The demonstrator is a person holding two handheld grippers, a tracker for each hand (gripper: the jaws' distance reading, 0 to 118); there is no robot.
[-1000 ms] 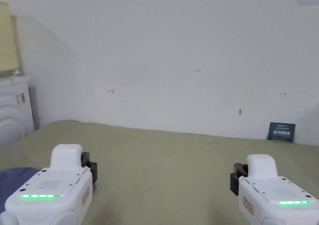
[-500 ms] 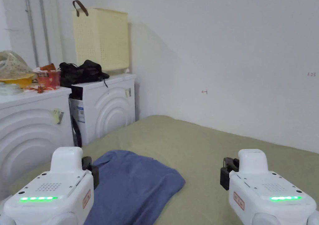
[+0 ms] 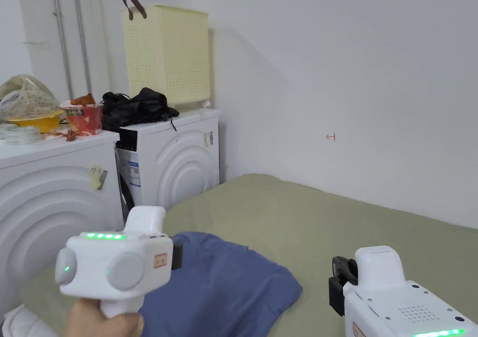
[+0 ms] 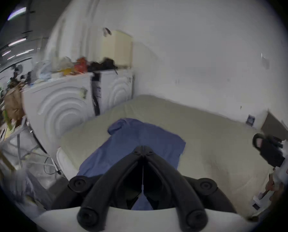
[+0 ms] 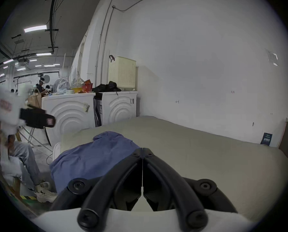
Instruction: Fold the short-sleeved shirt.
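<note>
Head view shows the blue shirt lying in a loose heap on the near left part of the olive-green worktop, close to the edge that faces the two white washing machines. The left claw hangs right at the shirt's near-left side, its body turned sideways in the hand, while the right claw sits well off to the right over bare worktop. In the left gripper view the left claw points straight across the cloth with both jaws pressed together and nothing between them; the heap runs away from it toward the far left corner, its long line roughly following the claw's aim. In the right gripper view the right claw is likewise pressed together and empty, with the shirt lying ahead and to its left. By this layout the left hand looks the nearer one to make the first grab, and the right would have to cross leftward to reach the cloth.
</note>
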